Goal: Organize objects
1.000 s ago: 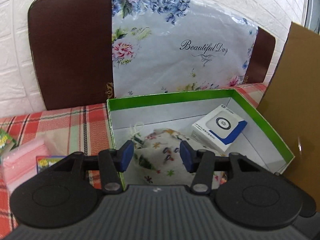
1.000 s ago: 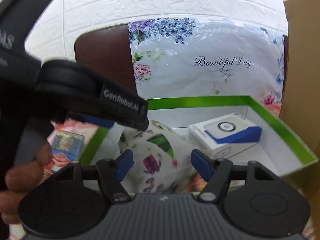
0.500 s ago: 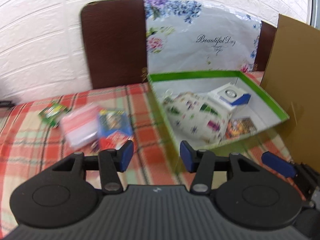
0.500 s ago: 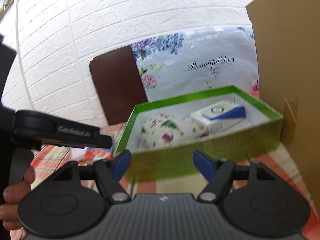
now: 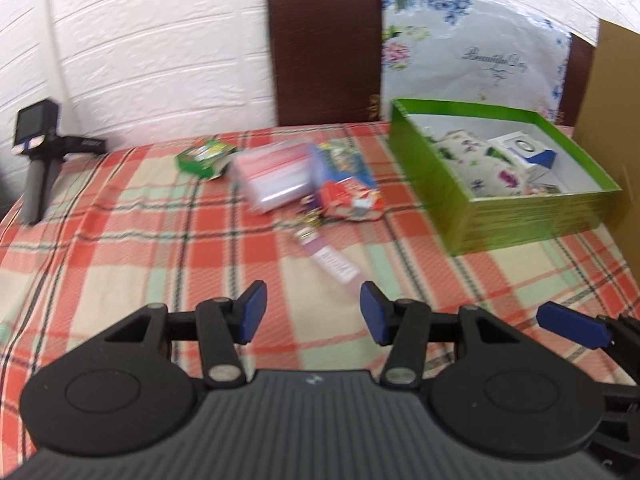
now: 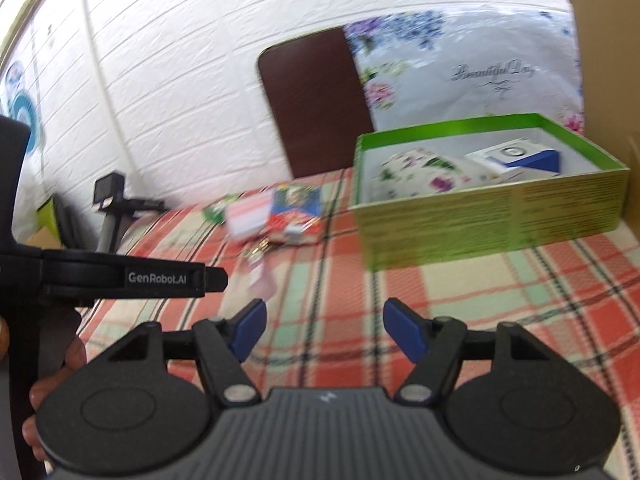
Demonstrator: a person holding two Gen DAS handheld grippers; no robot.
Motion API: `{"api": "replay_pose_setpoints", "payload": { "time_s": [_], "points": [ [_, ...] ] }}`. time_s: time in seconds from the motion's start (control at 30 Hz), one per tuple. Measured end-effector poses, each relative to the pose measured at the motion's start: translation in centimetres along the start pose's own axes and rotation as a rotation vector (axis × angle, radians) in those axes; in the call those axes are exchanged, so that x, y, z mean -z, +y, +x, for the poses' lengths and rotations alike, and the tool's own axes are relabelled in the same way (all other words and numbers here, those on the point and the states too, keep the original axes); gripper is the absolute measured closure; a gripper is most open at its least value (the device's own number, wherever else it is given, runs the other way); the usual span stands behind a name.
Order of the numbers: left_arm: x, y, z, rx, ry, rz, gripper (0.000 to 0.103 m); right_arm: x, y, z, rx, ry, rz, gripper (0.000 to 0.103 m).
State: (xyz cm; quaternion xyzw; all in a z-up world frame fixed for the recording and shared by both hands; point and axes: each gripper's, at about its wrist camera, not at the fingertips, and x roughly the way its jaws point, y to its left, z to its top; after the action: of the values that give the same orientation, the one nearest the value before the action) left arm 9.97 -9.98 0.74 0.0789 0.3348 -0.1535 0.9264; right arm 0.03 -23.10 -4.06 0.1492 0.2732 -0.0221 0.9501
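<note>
Hovering above the plaid tablecloth [image 5: 120,240], the left gripper [image 5: 313,313] has its blue pads spread apart with nothing between them. The right gripper [image 6: 324,326] is likewise wide apart and empty over the same cloth.

In the left wrist view, the green box [image 5: 516,216] sits at about 2 o'clock, well apart from both grippers. Inside it lie a floral pouch [image 5: 468,160] and, beside that toward the far right corner, a white-and-blue carton [image 5: 524,150]; a small colourful item at the box's near inner corner is too blurred to identify.

At roughly 12 o'clock, a loose cluster rests on the cloth: a small green packet [image 5: 204,158], a pink-and-clear bag [image 5: 276,178], a blue picture pack [image 5: 344,160] just beside it, and a red-and-white wrapper [image 5: 352,200]. Nearer the left gripper, a slim pink tag [image 5: 334,262] lies with what may be a keyring at its far end.

A brown chair back [image 5: 326,52] stands behind the table, a floral sheet [image 5: 476,56] draped over it. A cardboard panel [image 5: 608,128] stands at the box's right, and a spare handheld device [image 5: 38,156] sits at 10 o'clock.
</note>
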Motion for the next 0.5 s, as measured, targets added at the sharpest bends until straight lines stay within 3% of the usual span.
{"api": "replay_pose_setpoints", "payload": {
  "time_s": [0.5],
  "points": [
    [2.4, 6.0, 2.4, -0.085, 0.036, -0.098, 0.045, 2.2, 4.3, 3.6, -0.024, 0.153, -0.114, 0.035]
  ]
}}
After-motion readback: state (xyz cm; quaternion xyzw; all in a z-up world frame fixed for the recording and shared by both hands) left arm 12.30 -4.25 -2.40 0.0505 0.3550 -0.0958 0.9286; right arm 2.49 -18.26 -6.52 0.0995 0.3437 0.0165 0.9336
